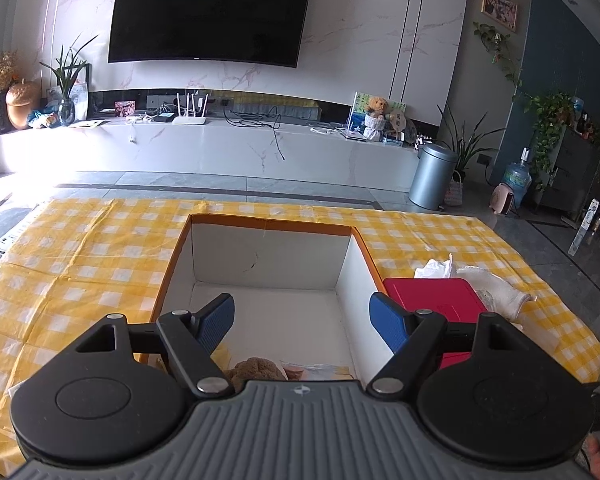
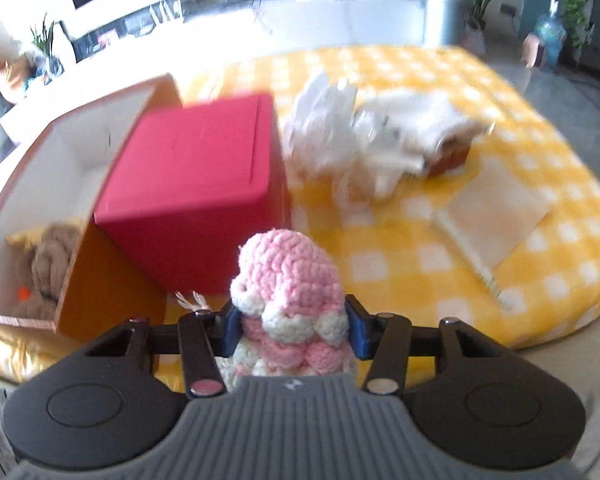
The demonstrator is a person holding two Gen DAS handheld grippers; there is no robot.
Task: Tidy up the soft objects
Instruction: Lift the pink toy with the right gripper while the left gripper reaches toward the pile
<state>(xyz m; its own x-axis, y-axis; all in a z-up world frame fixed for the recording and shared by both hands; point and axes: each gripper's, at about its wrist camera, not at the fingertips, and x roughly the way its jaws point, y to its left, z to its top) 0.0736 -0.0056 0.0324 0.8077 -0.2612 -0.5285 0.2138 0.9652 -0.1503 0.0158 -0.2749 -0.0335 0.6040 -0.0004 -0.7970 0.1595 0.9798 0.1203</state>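
Progress partial: brown plush [image 2: 46,264] in box [image 2: 66,152]. Right gripper [image 2: 292,330] clamped on pink knit toy [image 2: 288,280]. Left gripper [image 1: 302,320] spread wide, empty. White cloths [image 2: 384,136], flat pouch [image 2: 492,216] outstanding.

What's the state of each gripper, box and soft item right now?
left gripper: open, empty, above the orange box.
right gripper: shut on the pink crochet toy.
orange box: open, brown plush inside.
red box: lid on, beside the orange box.
white cloths: crumpled on the tablecloth.
beige pad: lying flat.
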